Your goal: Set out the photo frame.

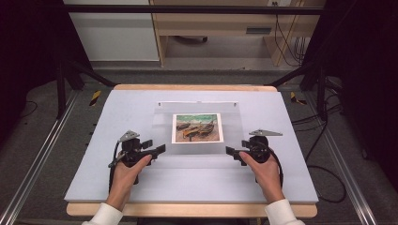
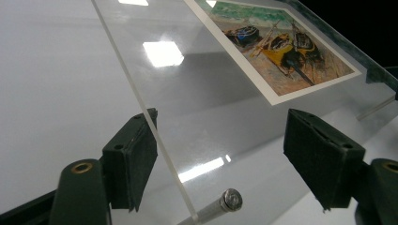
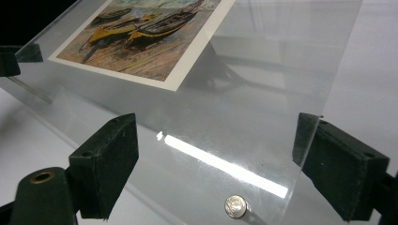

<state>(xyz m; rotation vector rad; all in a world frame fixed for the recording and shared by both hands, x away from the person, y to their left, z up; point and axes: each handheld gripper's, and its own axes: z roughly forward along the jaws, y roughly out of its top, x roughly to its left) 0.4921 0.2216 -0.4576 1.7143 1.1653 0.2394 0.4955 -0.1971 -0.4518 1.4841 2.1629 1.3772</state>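
Clear acrylic frame (image 1: 197, 129) on desk (image 1: 94, 159) encloses 1 boat print (image 1: 197, 127). Left gripper (image 1: 157, 149) and right gripper (image 1: 230, 151) both gape open astride its near corners, gripping nothing.

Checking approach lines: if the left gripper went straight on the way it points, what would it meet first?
Probably the clear panel: its edge already lies between the left gripper's open jaws, with the boat print farther along.
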